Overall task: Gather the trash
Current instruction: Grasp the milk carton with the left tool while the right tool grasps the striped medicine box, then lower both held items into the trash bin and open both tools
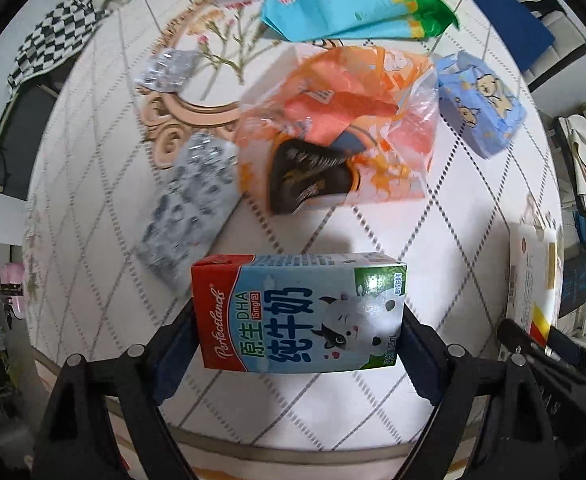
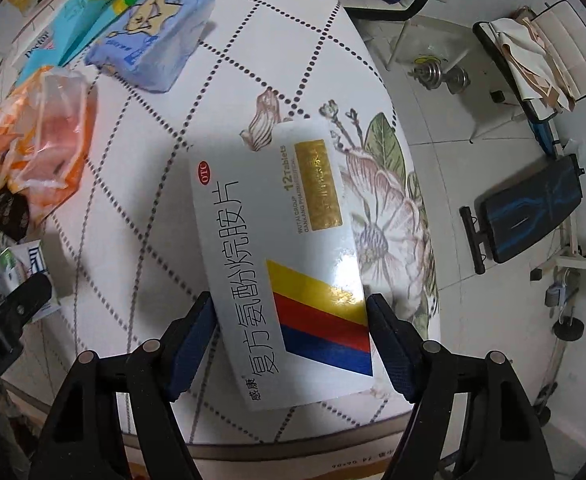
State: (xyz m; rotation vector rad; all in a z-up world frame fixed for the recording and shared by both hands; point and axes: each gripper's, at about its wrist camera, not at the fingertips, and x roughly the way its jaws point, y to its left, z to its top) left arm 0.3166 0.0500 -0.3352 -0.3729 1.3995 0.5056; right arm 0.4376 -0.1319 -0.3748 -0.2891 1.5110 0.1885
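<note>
My left gripper (image 1: 298, 332) is shut on a small milk carton (image 1: 299, 312) with a red end and a cartoon cow, held above the near edge of the table. My right gripper (image 2: 291, 332) is shut on a white medicine box (image 2: 281, 256) with yellow, red and blue stripes, held over the table's right part. The milk carton also shows at the left of the right wrist view (image 2: 17, 276). The medicine box shows at the right of the left wrist view (image 1: 533, 276).
On the round white table (image 1: 93, 200) lie an orange plastic bag (image 1: 341, 128) with a dark wrapper, two silver blister packs (image 1: 191, 200), a blue tissue pack (image 1: 481, 104), a cyan-green wrapper (image 1: 345, 4) and a white box. Chairs and gym gear (image 2: 533, 208) stand on the floor.
</note>
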